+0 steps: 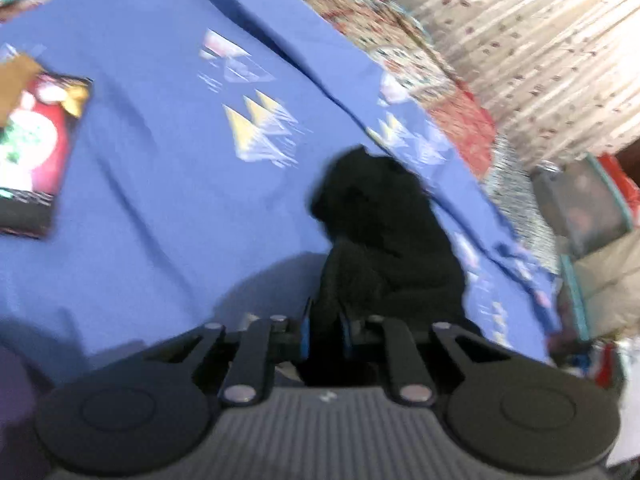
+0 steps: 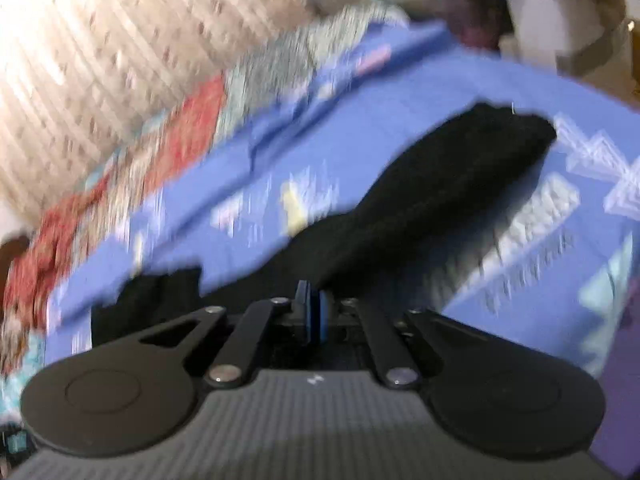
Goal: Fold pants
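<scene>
The black pants (image 1: pixel 384 232) hang bunched from my left gripper (image 1: pixel 325 330), which is shut on the fabric above a blue bedsheet (image 1: pixel 160 180). In the right wrist view the pants (image 2: pixel 440 192) stretch away as a long black band over the sheet (image 2: pixel 540 100). My right gripper (image 2: pixel 314 314) is shut, its blue pads pressed together at the near edge of the black fabric; a thin layer seems pinched between them. Both views are motion-blurred.
A colourful printed packet (image 1: pixel 36 148) lies on the sheet at the left. A patchwork quilt (image 1: pixel 420 60) borders the sheet, with a patterned curtain (image 1: pixel 540 40) behind. Storage boxes and clutter (image 1: pixel 592 208) stand beside the bed on the right.
</scene>
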Demonstrator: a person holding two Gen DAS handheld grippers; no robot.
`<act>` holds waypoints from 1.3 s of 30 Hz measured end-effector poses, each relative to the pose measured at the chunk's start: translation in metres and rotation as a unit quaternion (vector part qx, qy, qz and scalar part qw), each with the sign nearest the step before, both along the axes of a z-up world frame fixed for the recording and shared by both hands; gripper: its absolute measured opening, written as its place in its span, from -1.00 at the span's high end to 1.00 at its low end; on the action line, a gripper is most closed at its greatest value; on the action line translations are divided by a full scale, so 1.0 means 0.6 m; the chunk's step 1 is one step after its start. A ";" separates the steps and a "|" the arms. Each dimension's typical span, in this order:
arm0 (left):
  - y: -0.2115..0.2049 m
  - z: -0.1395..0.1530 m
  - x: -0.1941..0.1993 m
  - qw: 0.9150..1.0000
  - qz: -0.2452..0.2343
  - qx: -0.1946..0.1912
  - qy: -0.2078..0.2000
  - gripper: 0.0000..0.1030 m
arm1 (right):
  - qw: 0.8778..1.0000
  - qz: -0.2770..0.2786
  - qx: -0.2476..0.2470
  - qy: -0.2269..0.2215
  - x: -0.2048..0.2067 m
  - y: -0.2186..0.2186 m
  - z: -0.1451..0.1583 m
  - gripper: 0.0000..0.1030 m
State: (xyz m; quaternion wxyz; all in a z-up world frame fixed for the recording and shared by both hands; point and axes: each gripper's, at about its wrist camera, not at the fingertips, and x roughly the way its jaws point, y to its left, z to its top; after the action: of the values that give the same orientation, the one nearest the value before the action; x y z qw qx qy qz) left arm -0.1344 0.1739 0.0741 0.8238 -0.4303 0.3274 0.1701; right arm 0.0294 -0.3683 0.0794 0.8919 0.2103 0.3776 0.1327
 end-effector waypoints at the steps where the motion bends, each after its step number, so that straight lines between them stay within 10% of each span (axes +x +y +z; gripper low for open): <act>1: 0.005 -0.008 -0.001 1.000 0.005 -0.003 0.011 0.77 | 1.000 0.007 -0.011 0.013 -0.004 -0.003 -0.019 0.68; 8: 0.000 -0.072 -0.004 0.998 0.023 -0.029 0.055 0.76 | 0.980 -0.198 0.000 -0.007 0.065 -0.167 -0.075 0.01; 16: 0.025 -0.051 0.009 0.997 0.039 -0.020 0.056 0.78 | 0.965 -0.263 -0.002 0.013 0.238 -0.273 -0.106 0.00; 17: 0.030 -0.045 0.016 0.997 0.040 -0.019 0.055 0.79 | 0.963 -0.266 -0.017 0.022 0.254 -0.268 -0.102 0.30; 19: 0.040 -0.028 0.035 0.998 0.038 -0.017 0.051 0.81 | 0.965 -0.258 -0.014 0.039 0.281 -0.256 -0.079 0.87; 30: 0.120 0.214 0.078 0.991 0.048 0.070 -0.099 0.83 | 0.957 -0.251 0.092 -0.114 0.309 -0.235 0.208 0.88; 39: 0.079 0.019 -0.049 0.997 0.053 0.043 0.028 0.82 | 0.962 -0.266 0.053 -0.027 0.160 -0.302 0.037 0.88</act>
State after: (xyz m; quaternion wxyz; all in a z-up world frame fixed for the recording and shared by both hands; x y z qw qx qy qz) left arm -0.1637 0.2210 0.0855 0.8217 -0.4064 0.3197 0.2398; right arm 0.1256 -0.5494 0.1016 0.8925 0.3467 0.2762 -0.0838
